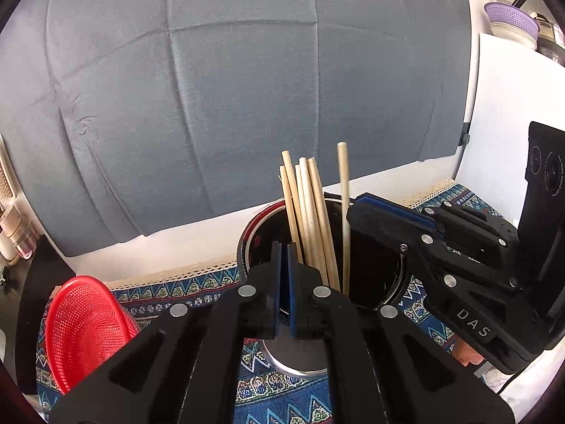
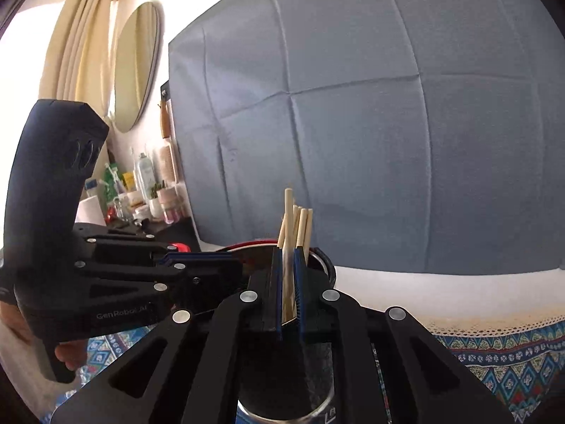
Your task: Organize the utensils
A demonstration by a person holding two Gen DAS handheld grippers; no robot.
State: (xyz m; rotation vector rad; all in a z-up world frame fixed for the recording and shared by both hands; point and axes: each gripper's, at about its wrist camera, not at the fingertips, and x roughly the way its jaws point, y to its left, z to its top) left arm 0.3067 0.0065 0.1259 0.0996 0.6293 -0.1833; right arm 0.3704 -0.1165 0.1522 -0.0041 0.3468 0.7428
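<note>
A dark cylindrical utensil holder (image 1: 254, 243) with a metal base stands on the patterned cloth. Several wooden chopsticks (image 1: 310, 219) stand upright in it. My left gripper (image 1: 284, 282) is shut on the holder's near rim. My right gripper (image 1: 356, 212) reaches in from the right, over the holder's mouth. In the right wrist view the right gripper (image 2: 289, 282) is shut on one chopstick (image 2: 289, 233), held upright in the holder (image 2: 317, 258) beside the other chopsticks (image 2: 303, 226). The left gripper (image 2: 226, 261) comes in from the left at the holder's rim.
A red mesh basket (image 1: 84, 328) lies on the patterned tablecloth (image 1: 176, 293) at the left. A grey-blue cloth backdrop (image 1: 247, 88) hangs behind. A purple colander (image 1: 512, 21) and dishes sit at the far right. Bottles and jars (image 2: 148, 190) crowd a shelf at the left.
</note>
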